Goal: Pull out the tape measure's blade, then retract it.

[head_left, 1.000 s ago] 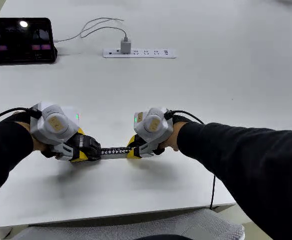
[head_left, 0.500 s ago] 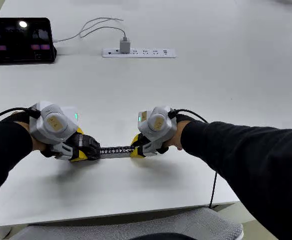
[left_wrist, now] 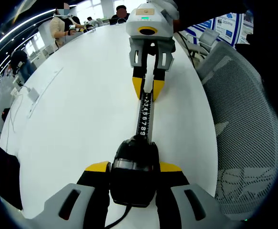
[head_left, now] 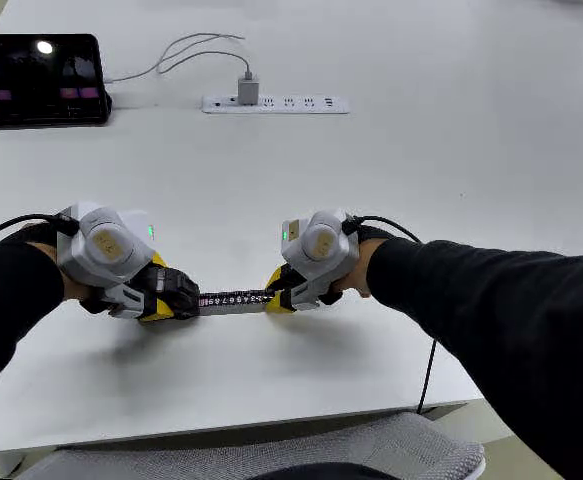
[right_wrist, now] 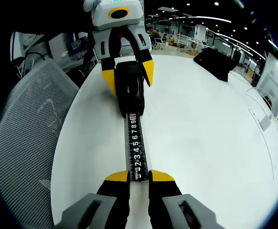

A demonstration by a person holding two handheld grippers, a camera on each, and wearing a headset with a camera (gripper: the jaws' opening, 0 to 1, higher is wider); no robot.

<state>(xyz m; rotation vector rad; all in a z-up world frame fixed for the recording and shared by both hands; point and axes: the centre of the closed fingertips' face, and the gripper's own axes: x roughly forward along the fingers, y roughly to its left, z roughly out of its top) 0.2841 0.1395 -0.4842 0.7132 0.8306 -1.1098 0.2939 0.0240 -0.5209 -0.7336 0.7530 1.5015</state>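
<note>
At the near edge of a white table (head_left: 371, 180), the left tool (head_left: 159, 296) clamps the black tape measure (head_left: 178, 294) by its case, with its jaws pressed against both sides. The right tool (head_left: 278, 299) faces it, yellow-tipped jaws pinched narrow on the free end of the blade (head_left: 233, 298). The blade stretches straight between the two, low over the tabletop, showing a short run of numbers. Well behind them, a dark tablet (head_left: 36, 80) sits at far left, and a white power strip (head_left: 276, 104) with a charger (head_left: 249, 90) plugged in lies near the middle. A grey mesh chair (head_left: 271, 455) shows below the table's edge.
</note>
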